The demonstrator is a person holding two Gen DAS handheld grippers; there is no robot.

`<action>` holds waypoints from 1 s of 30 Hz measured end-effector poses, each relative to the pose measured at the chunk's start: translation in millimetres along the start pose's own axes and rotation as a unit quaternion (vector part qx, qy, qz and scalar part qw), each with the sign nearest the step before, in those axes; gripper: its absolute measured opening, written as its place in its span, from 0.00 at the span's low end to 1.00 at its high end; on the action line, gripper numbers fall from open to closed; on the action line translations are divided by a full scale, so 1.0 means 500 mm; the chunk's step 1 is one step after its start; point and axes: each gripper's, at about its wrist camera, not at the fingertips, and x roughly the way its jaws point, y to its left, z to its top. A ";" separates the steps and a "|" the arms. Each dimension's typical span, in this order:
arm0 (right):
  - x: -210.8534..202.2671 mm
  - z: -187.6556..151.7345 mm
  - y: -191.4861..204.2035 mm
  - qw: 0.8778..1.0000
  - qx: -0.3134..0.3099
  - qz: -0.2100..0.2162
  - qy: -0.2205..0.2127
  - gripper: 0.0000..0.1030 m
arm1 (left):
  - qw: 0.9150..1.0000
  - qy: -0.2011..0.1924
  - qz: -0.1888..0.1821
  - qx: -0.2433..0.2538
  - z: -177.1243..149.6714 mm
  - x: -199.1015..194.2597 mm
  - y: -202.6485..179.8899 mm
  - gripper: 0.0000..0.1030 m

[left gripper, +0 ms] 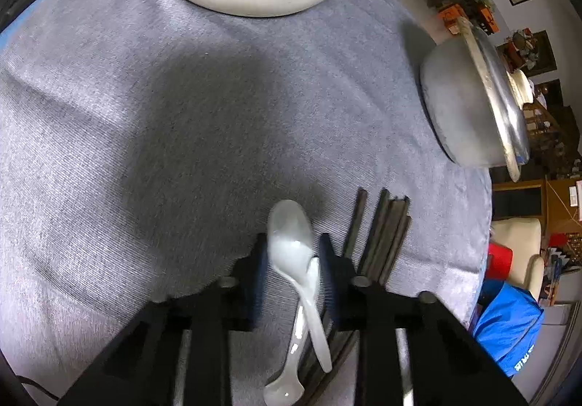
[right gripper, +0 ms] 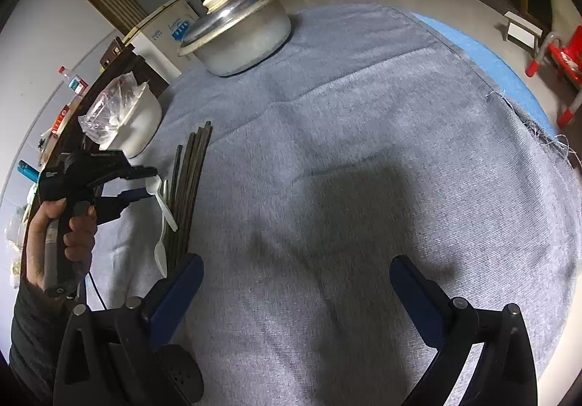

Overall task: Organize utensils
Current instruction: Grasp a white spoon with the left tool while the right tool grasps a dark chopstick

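Observation:
In the left wrist view my left gripper (left gripper: 293, 251) is shut on the bowl of a white plastic spoon (left gripper: 291, 242) just above the grey cloth. A second white spoon (left gripper: 291, 344) lies under it, beside a bundle of dark chopsticks (left gripper: 382, 235) to the right. In the right wrist view the left gripper (right gripper: 145, 180) holds that spoon (right gripper: 154, 186) next to the chopsticks (right gripper: 189, 187) and another spoon (right gripper: 162, 253). My right gripper (right gripper: 296, 282) is open and empty over the cloth.
A grey cloth (right gripper: 363, 151) covers the round table. A lidded metal pot (right gripper: 236, 38) stands at the far side. A white bowl with a plastic bag (right gripper: 127, 118) stands at the left edge. A red chair (right gripper: 560, 67) stands on the floor.

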 end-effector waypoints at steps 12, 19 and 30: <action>-0.007 0.012 0.014 1.000 -0.016 -0.019 -0.001 1.00 | 0.999 0.004 0.001 0.038 0.025 -0.030 0.024 0.01; 0.032 0.054 0.046 0.999 -0.021 0.017 0.041 1.00 | 0.987 0.025 0.055 0.151 0.016 -0.103 0.041 0.01; 0.205 0.172 0.198 0.987 -0.041 0.002 0.155 0.79 | 0.967 0.061 0.133 0.208 -0.030 -0.080 0.082 0.02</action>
